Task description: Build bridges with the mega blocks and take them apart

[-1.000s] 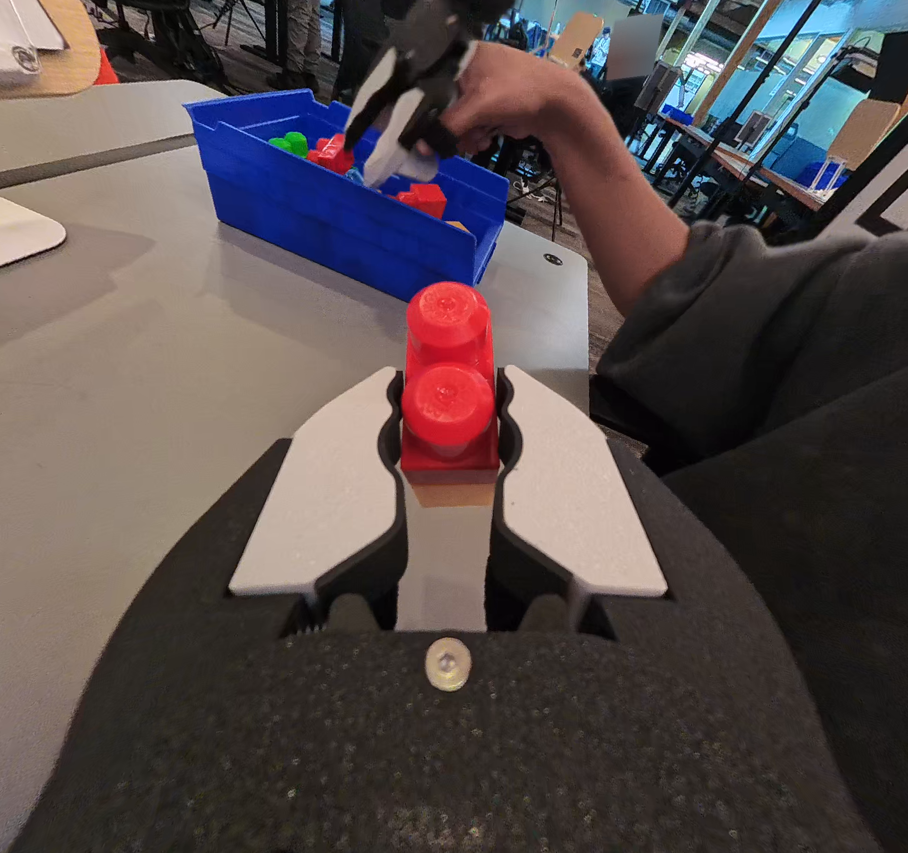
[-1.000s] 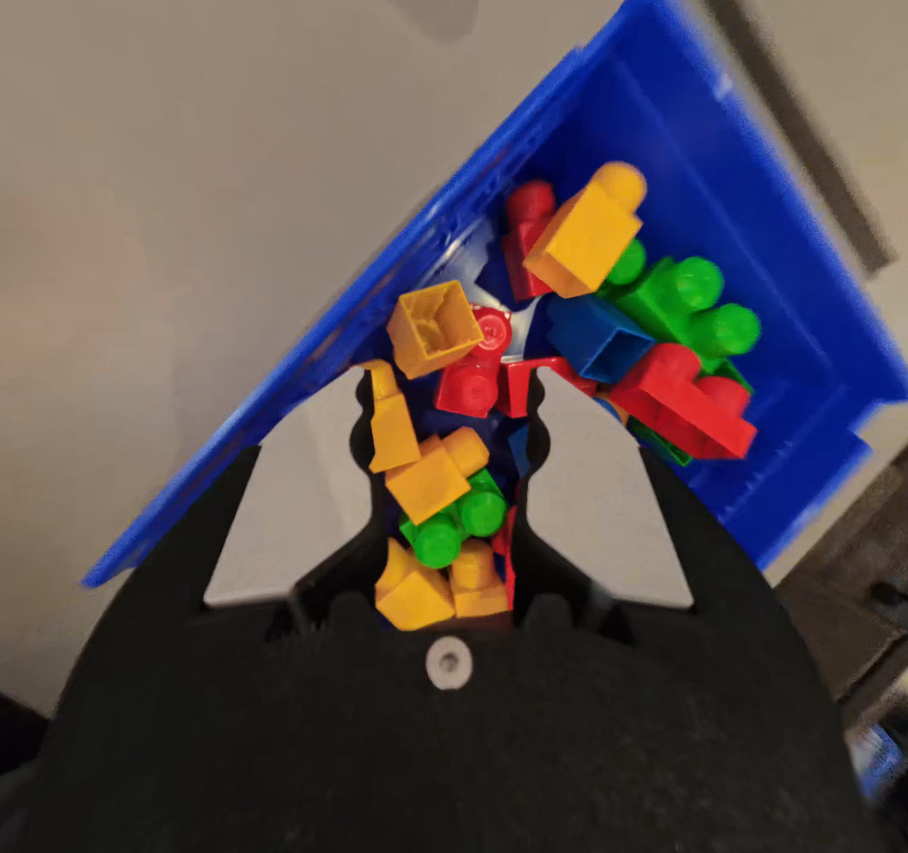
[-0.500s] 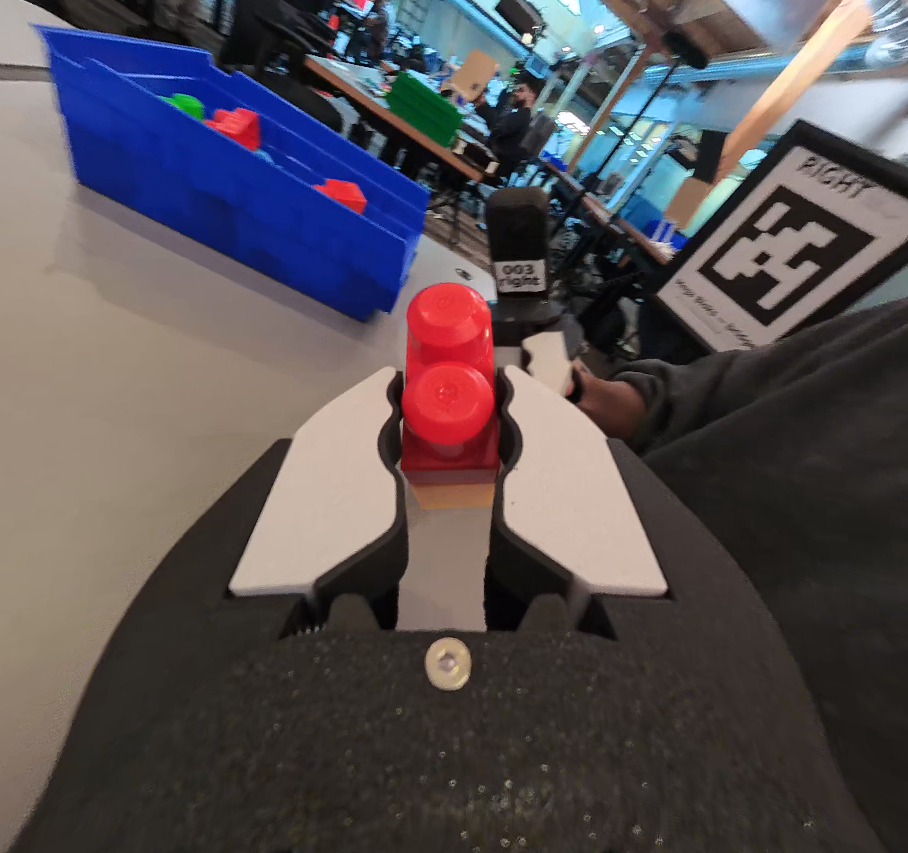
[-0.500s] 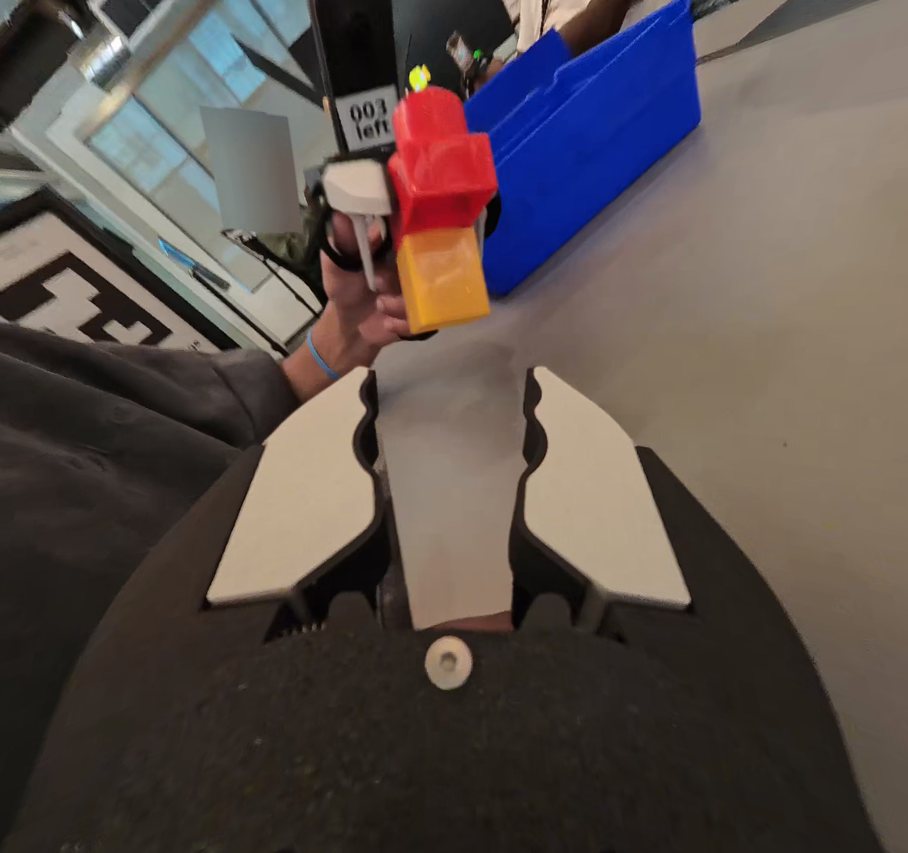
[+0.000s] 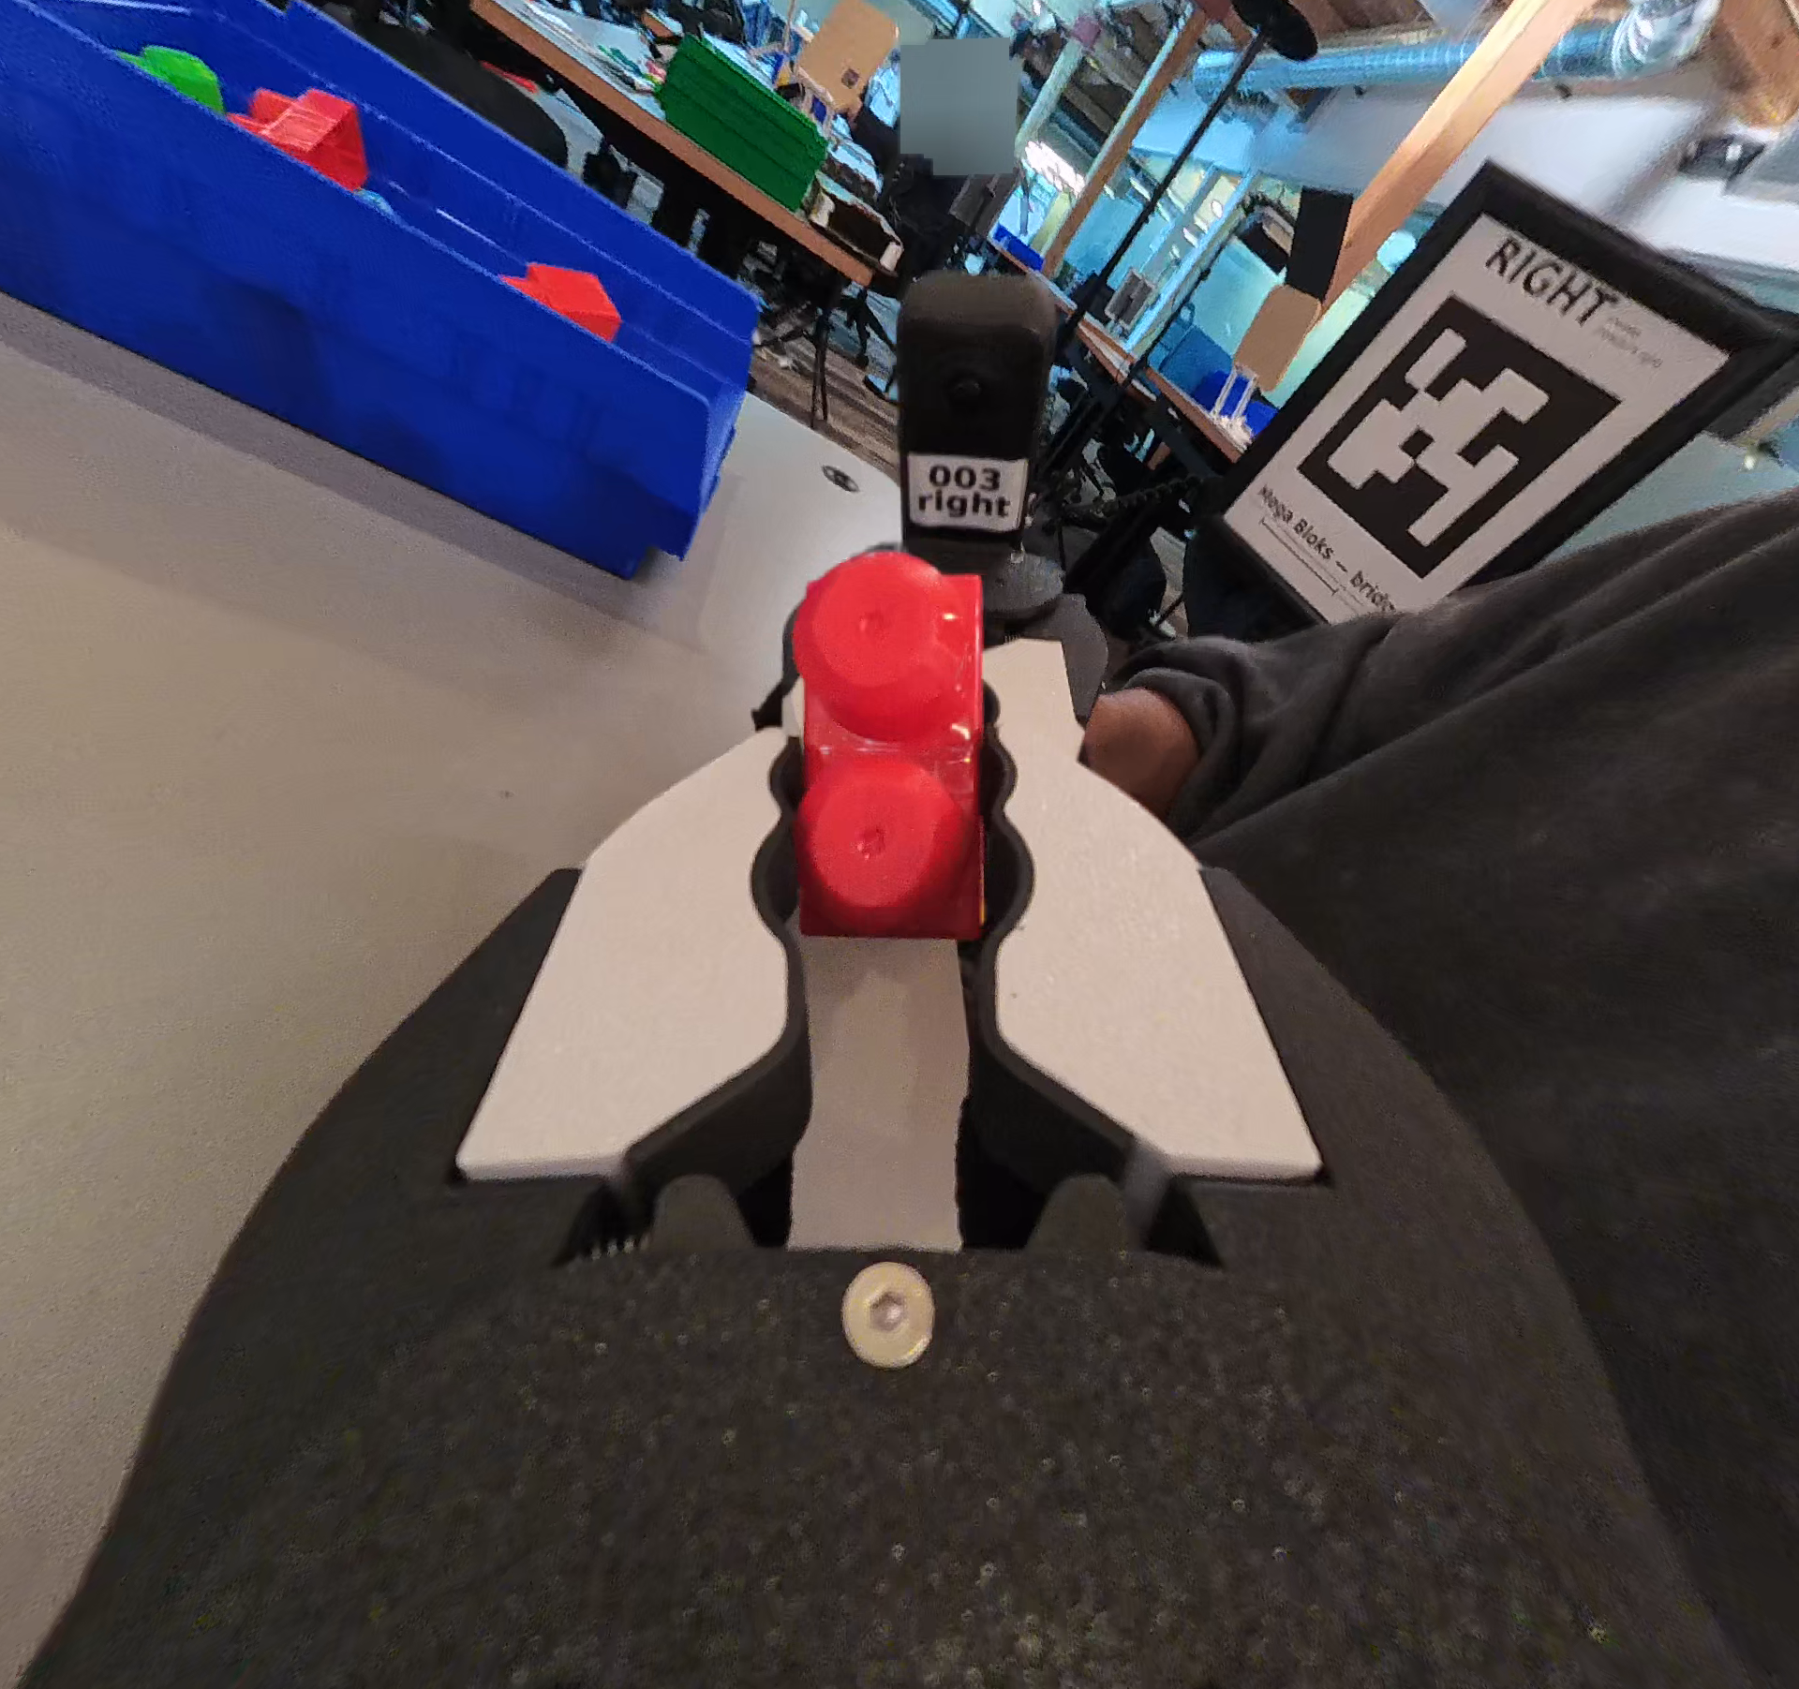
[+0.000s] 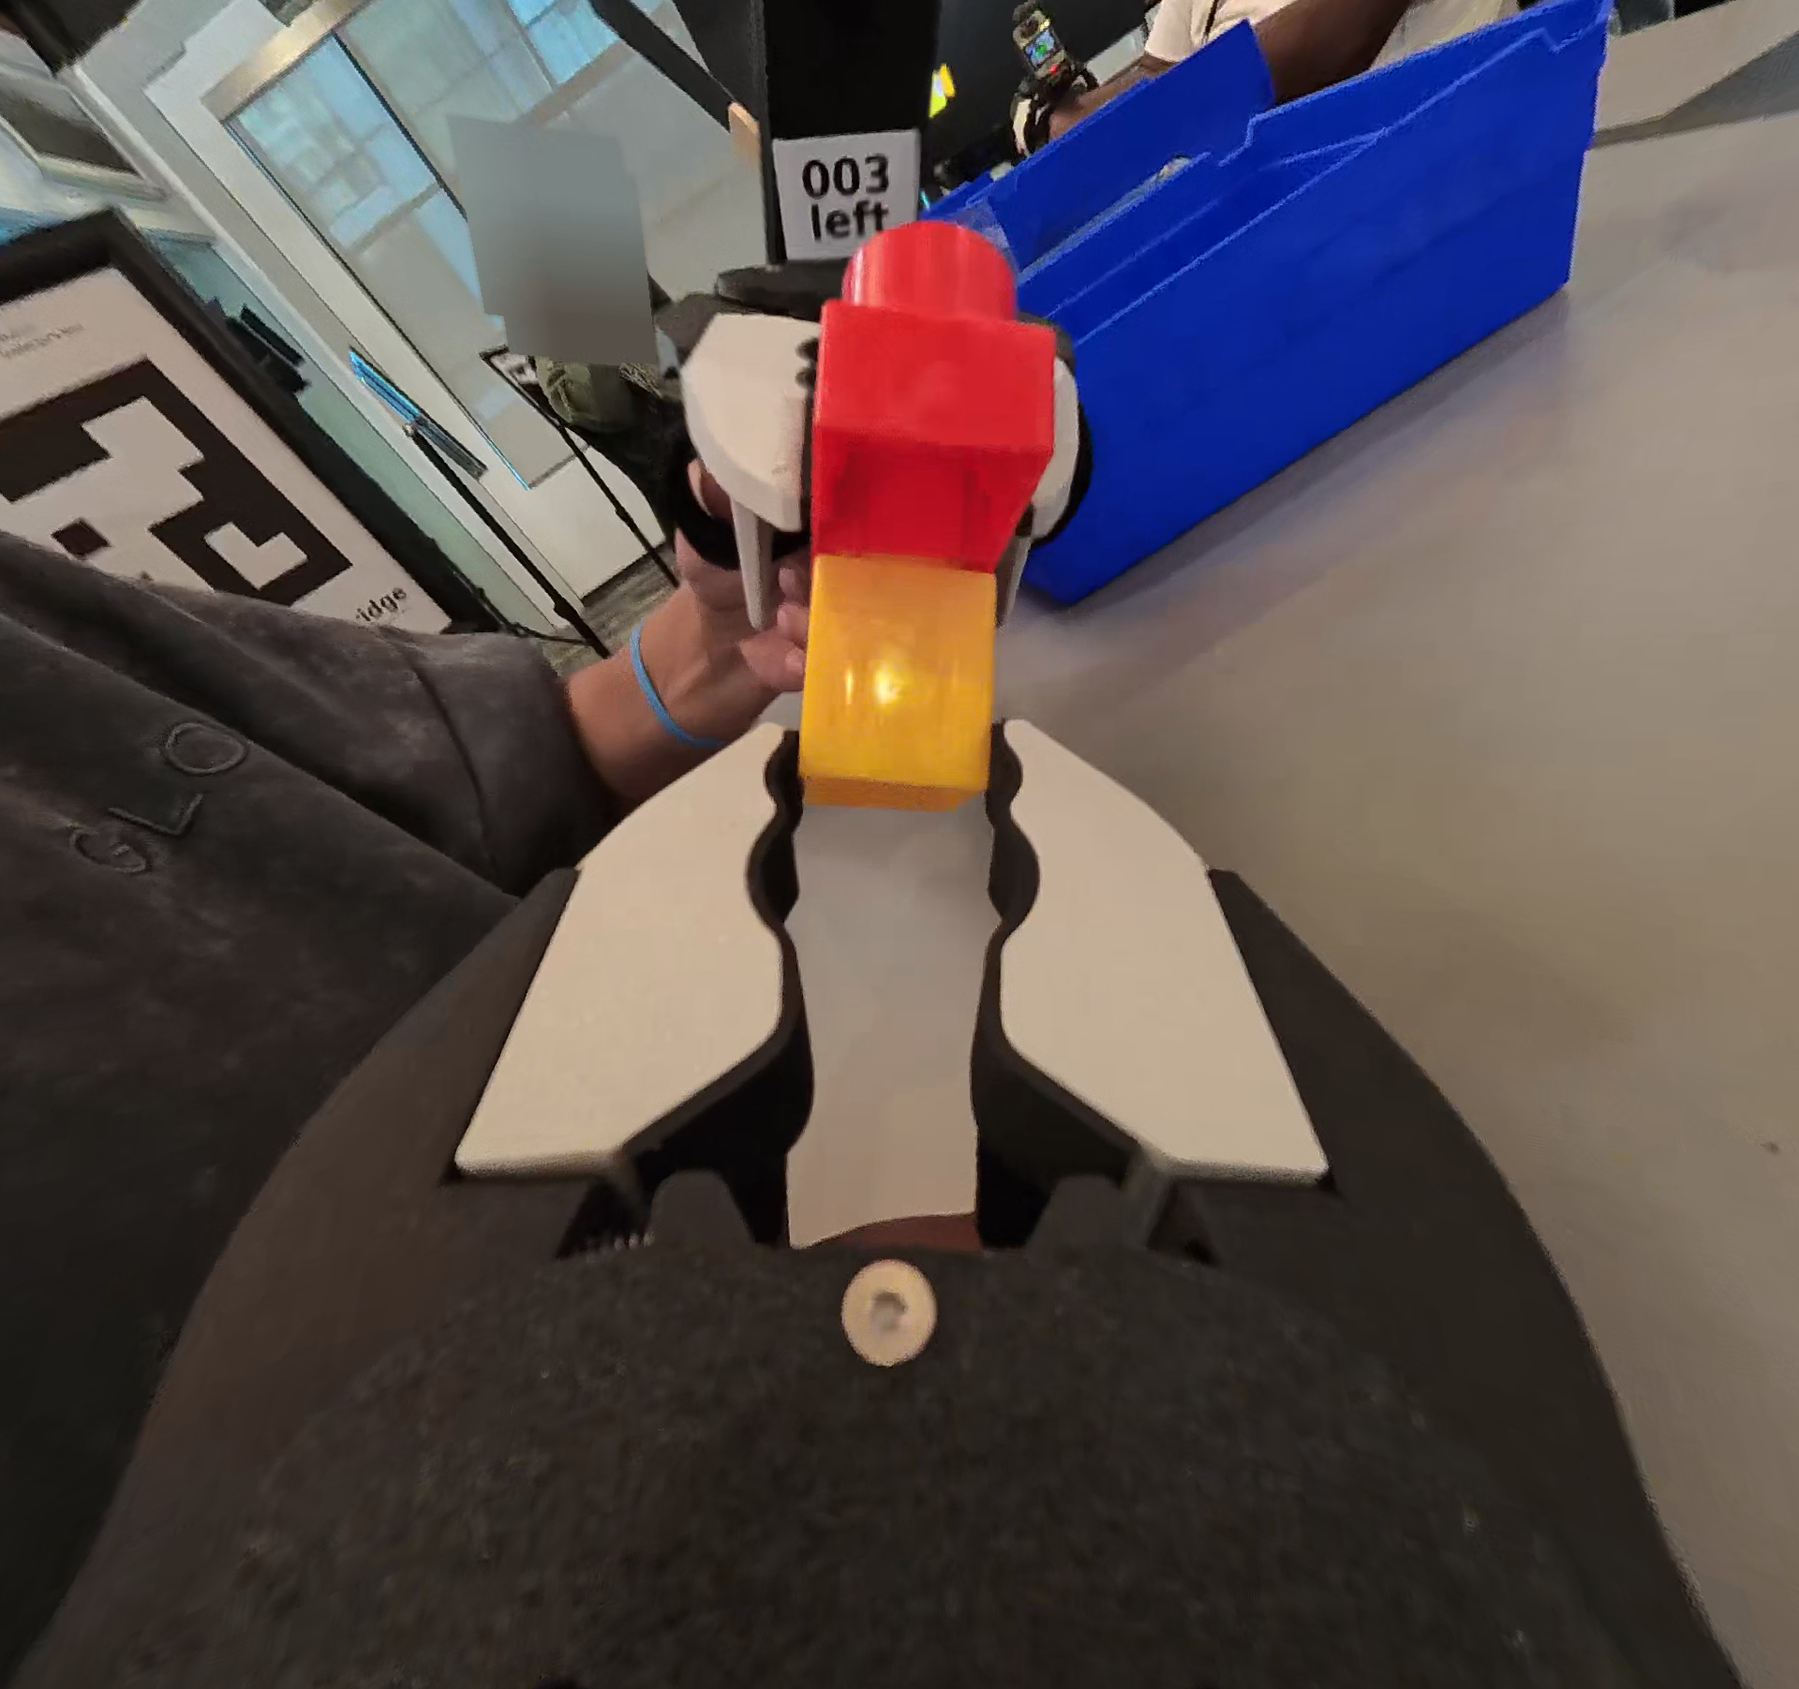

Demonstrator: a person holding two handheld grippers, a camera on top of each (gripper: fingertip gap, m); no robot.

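Now the left gripper (image 5: 891, 849) squeezes a red plastic two-bump block (image 5: 888, 771) while the right gripper's (image 6: 891, 766) jaws sit open around the yellow plastic block (image 6: 894, 688) stuck under it.

Left wrist view: small white printed sticker (image 5: 964, 491) on the black post (image 5: 973, 348) just beyond the fingertips (image 5: 720, 805), framed marker sign (image 5: 1460, 416) off right.
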